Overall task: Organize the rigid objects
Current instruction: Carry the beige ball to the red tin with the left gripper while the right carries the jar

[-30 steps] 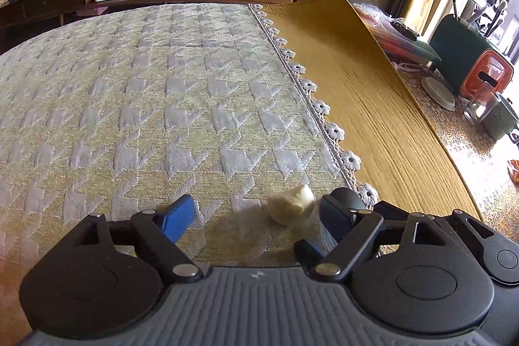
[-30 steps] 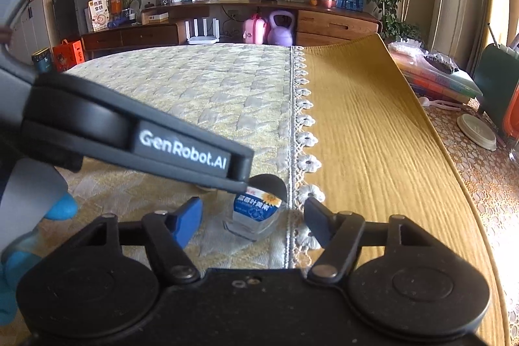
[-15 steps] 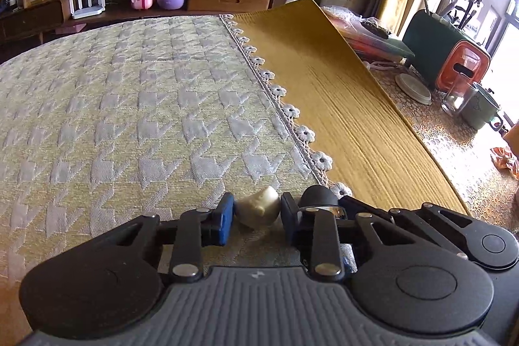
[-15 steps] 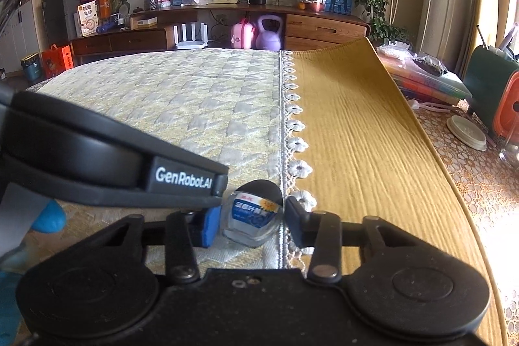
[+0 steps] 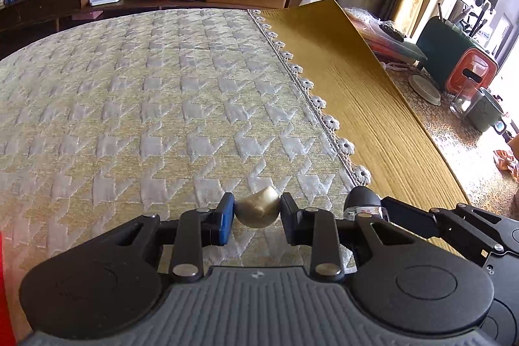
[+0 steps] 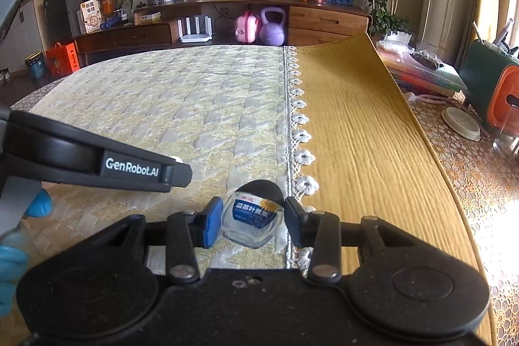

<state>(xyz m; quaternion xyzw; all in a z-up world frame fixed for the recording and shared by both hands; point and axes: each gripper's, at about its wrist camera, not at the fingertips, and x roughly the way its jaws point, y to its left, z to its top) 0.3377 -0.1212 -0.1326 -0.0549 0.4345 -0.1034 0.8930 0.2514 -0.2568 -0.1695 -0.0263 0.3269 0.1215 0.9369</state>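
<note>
- Left tool (image 5: pixel 257 214): jaws narrowed onto a small cream-coloured rounded lump (image 5: pixel 258 211), both pads pressing it, just above the houndstooth cloth (image 5: pixel 162 106).
- Right tool (image 6: pixel 253 221): jaws clamped on a small glass jar (image 6: pixel 251 218) with black lid, blue label, tilted, near the lace edging (image 6: pixel 300 119).
- Mustard cloth (image 6: pixel 363 132) alongside on the tabletop (image 6: pixel 470 184).

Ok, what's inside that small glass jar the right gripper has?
Nothing visible: through the clear base of the small glass jar, gripped by the right gripper, only tablecloth shows. The blue label and black cap hide the upper part.
</note>
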